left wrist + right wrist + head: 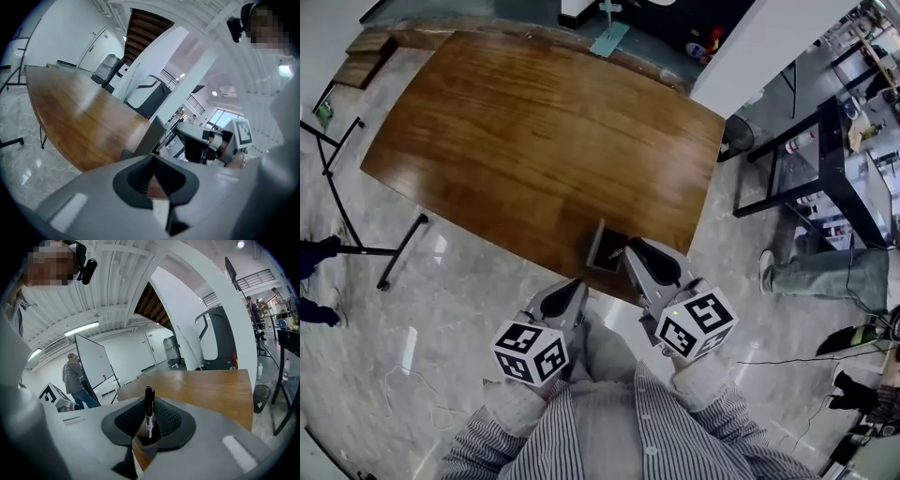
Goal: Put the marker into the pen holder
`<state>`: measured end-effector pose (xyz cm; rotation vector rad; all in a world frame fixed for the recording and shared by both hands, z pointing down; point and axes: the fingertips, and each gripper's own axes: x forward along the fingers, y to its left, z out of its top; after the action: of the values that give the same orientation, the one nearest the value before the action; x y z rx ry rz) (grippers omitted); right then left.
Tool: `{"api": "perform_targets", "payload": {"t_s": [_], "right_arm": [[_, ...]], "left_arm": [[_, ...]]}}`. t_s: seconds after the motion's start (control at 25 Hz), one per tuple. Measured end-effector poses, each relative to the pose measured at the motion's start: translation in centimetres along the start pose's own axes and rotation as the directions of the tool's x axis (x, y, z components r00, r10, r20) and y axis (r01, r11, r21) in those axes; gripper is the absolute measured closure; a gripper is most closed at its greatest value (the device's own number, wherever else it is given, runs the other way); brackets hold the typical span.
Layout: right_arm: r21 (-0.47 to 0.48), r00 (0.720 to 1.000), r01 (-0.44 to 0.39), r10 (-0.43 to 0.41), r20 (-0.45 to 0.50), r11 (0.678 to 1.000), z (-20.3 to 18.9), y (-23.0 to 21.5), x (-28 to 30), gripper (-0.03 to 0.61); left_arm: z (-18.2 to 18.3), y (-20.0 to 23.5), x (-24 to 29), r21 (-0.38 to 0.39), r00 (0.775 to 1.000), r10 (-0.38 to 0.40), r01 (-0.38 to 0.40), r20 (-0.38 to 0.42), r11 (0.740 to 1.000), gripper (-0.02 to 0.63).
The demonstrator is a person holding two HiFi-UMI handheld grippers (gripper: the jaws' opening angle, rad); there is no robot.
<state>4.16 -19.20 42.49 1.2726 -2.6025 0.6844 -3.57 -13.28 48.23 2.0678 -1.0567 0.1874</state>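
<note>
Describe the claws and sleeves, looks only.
Both the left claw and right claw are grey wedge-shaped shells with black textured pads. Each carries a white cube printed with black square markers. Sleeves: grey-and-white pinstriped shirt. No cables visible.

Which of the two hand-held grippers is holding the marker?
The right hand-held gripper: a black marker is clamped between its jaws. The left hand-held gripper has its jaws together with nothing between them.

Pen holder (pixel 605 247) on wooden table (pixel 534 141)
</note>
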Motion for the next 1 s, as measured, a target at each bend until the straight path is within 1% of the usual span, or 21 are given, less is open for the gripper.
{"api": "perform_targets", "payload": {"t_s": [0.28,0.52,0.64,0.76,1.0], "right_arm": [[0.014,0.998,-0.020,0.021,-0.053,1.000,-2.5,-0.2,1.8,0.517],[-0.004,0.993,-0.011,0.010,-0.119,1.000,-4.7,-0.3,2.8,0.517],[-0.016,0.990,-0.013,0.011,-0.140,1.000,-5.0,-0.4,3.1,0.517],[-0.017,0.990,-0.010,0.008,-0.139,1.000,-5.1,-0.7,3.1,0.517],[-0.035,0.988,-0.040,0.034,-0.151,0.999,-4.9,-0.8,3.8,0.517]], "left_arm": [[-1.1,1.0,0.9,-0.011,1.000,0.003,-0.003,-0.028,1.000,0.606],[-2.1,1.2,1.1,-0.036,0.999,-0.012,0.010,-0.051,0.999,0.607],[-2.0,1.2,1.1,-0.048,0.999,-0.009,0.007,-0.049,0.999,0.606],[-1.8,1.3,1.1,-0.052,0.999,-0.007,0.004,-0.041,0.999,0.606],[-1.2,1.6,1.3,-0.061,1.000,-0.004,0.002,-0.027,0.998,0.606]]}}
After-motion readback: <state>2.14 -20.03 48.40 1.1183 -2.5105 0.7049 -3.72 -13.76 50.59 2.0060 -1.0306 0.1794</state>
